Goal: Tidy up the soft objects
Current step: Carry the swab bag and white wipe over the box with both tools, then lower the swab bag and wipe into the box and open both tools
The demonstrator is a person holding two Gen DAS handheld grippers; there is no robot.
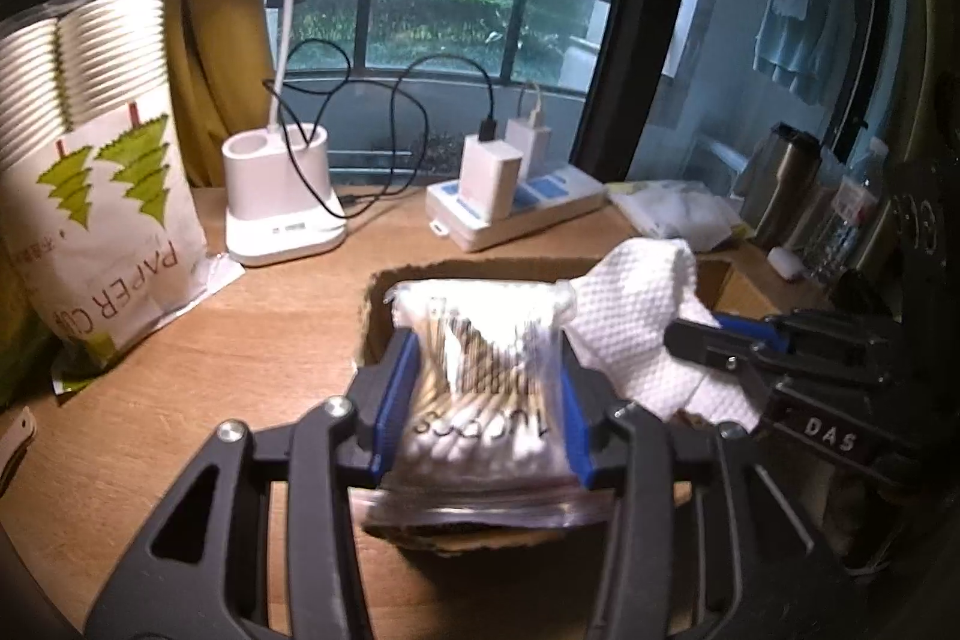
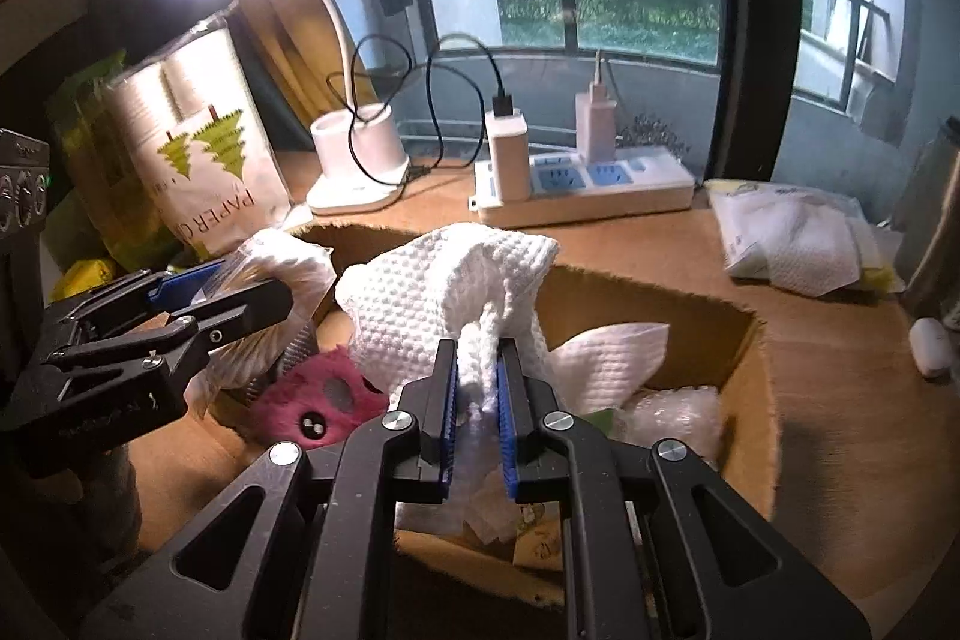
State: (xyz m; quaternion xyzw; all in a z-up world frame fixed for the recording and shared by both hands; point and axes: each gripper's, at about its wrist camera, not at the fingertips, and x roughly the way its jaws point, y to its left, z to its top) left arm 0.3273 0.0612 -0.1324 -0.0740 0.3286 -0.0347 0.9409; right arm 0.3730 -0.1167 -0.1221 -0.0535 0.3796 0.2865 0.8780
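Observation:
My left gripper (image 1: 486, 370) is shut on a clear bag of cotton swabs (image 1: 480, 388) and holds it over the open cardboard box (image 1: 375, 304). My right gripper (image 2: 480, 376) is shut on a white embossed paper towel (image 2: 444, 286), held above the same box (image 2: 744, 382). In the right wrist view the left gripper (image 2: 240, 292) with its swab bag (image 2: 288, 262) sits at the left over the box. Inside the box lie a pink plush toy (image 2: 318, 394), another paper towel (image 2: 606, 352) and bubble wrap (image 2: 678, 418). The right gripper (image 1: 708, 340) and its towel (image 1: 636, 322) also show in the left wrist view.
A paper cup pack (image 1: 102, 178) stands at the left. A white lamp base (image 1: 279, 196) with black cables and a power strip (image 1: 516, 208) with chargers stand at the back by the window. A tissue pack (image 2: 792, 232) and a steel flask (image 1: 780, 178) are at the right.

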